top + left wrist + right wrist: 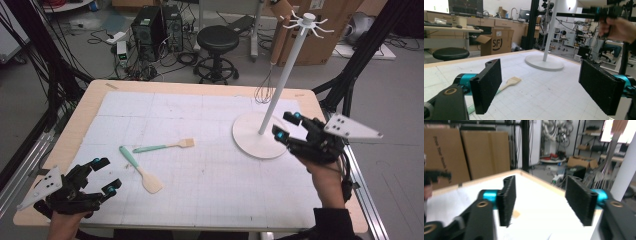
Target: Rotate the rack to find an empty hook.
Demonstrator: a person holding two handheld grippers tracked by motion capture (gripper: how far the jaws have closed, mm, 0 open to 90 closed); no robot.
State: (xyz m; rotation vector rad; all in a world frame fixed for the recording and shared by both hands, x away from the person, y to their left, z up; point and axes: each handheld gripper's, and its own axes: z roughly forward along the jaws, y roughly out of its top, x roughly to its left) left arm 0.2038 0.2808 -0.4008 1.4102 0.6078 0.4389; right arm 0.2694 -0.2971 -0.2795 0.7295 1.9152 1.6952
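Note:
A white hook stand rises from a round base at the table's right. A wire whisk with a wooden handle hangs from it. Two wooden spatulas with green handles lie mid-left on the mat: one lies crosswise, the other lies diagonally nearer me. My left gripper rests open at the front left corner, nothing between its pads, pointing toward a spatula and the stand's base. My right gripper is open beside the base, its jaws empty, the stand's pole at its right.
A white gridded mat covers the wooden table. Behind the far edge stand a black stool, computer towers and cardboard boxes. Black frame posts flank both sides.

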